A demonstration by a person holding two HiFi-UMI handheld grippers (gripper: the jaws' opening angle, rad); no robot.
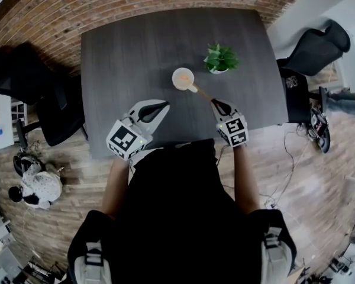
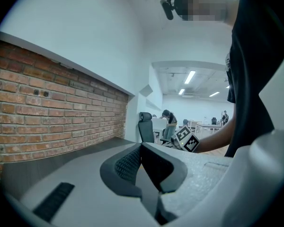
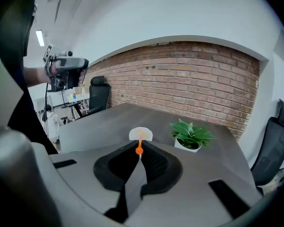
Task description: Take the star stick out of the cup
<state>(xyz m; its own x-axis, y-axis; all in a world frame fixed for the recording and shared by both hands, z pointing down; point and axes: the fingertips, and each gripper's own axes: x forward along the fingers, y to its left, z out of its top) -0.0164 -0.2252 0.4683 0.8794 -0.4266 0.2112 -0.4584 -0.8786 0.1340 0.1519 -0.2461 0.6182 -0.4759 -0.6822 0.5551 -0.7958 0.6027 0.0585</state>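
- right gripper [image 3: 138,158]: fingers [image 3: 154,163] closed together, clamped on the near end of the star stick [image 3: 139,150]. The stick is thin and orange, pinched right at the finger tips.
- From the tips the stick runs fwd and up into the cup [image 3: 134,136]; its far end is inside the cup. The star shape itself is too small to make out.
- Head view: stick [image 1: 202,92] slants from the cup [image 1: 183,78] down to the right gripper's [image 1: 216,103] tips. The gripper is near the cup, on its front-right side, not touching it.
- Cup: white, upright, on the dark grey table [image 1: 136,52], approx. mid-table.
- Potted plant [image 1: 220,58]: just beside the cup, to its right and a bit further back; green leaves, white pot. Also shows in the right gripper view [image 3: 190,135], right of the cup.
- left gripper [image 2: 142,148]: fingers [image 2: 128,164] together, nothing btwn them.
- Head view: left gripper [image 1: 164,105] is over the table's front part, left of the cup and apart from it, tips pointing right. Can't tell if it rests on the table.
- Left gripper view looks along the table w/ the brick wall [image 2: 47,112] at left; the right gripper's marker cube [image 2: 186,139] shows beyond the tips.
- Brick wall runs behind the table's far edge. Black office chairs stand at the left [image 1: 23,78] and right [image 1: 319,46] of the table, on a wooden floor [image 1: 319,176].
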